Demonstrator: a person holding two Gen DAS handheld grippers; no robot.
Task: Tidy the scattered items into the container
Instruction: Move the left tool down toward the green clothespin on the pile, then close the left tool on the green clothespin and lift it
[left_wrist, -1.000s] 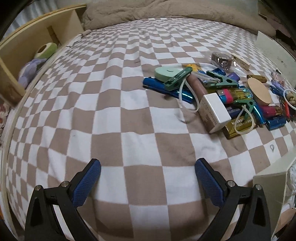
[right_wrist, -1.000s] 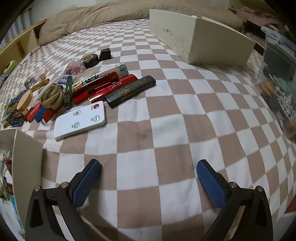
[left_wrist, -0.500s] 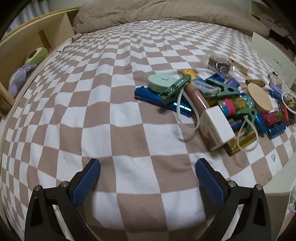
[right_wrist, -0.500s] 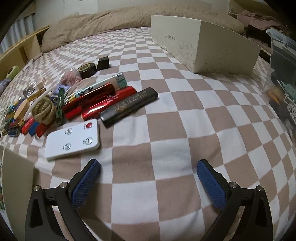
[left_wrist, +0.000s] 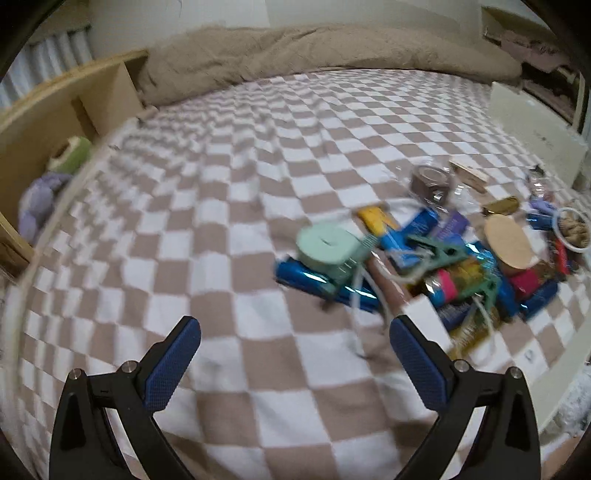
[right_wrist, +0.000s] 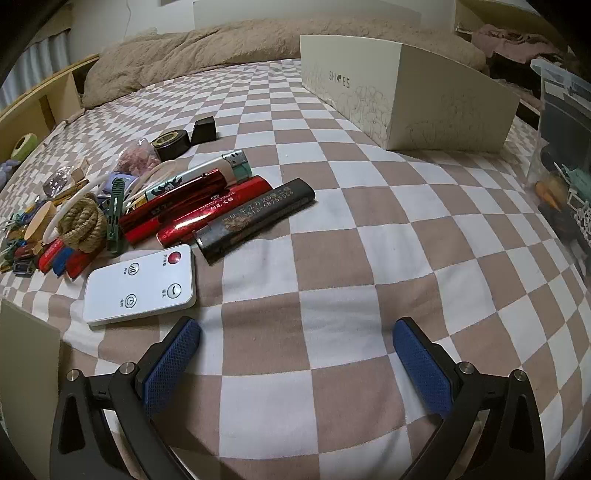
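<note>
Bed cover (right_wrist: 332, 258): checked, beige-brown and white squares. Bedding at the head of the bed (right_wrist: 221, 48): plain tan. Shoe box (right_wrist: 406, 96): cream, grey lettering and a faint floral print. Remote control (right_wrist: 142, 286): white, one red button. Long lighters: two glossy red (right_wrist: 207, 218), one black with pale characters (right_wrist: 258, 218), one white with a green end (right_wrist: 207, 171). Rope coil (right_wrist: 83, 223): tan. Clothes peg (right_wrist: 115, 210): dark green. Tape roll (left_wrist: 327, 245): mint green. Foil-wrapped lighter (left_wrist: 321, 282): shiny blue. Wooden disc (left_wrist: 508, 245): light brown. Left gripper (left_wrist: 295, 347) and right gripper (right_wrist: 297, 349): black frames, blue textured pads
</note>
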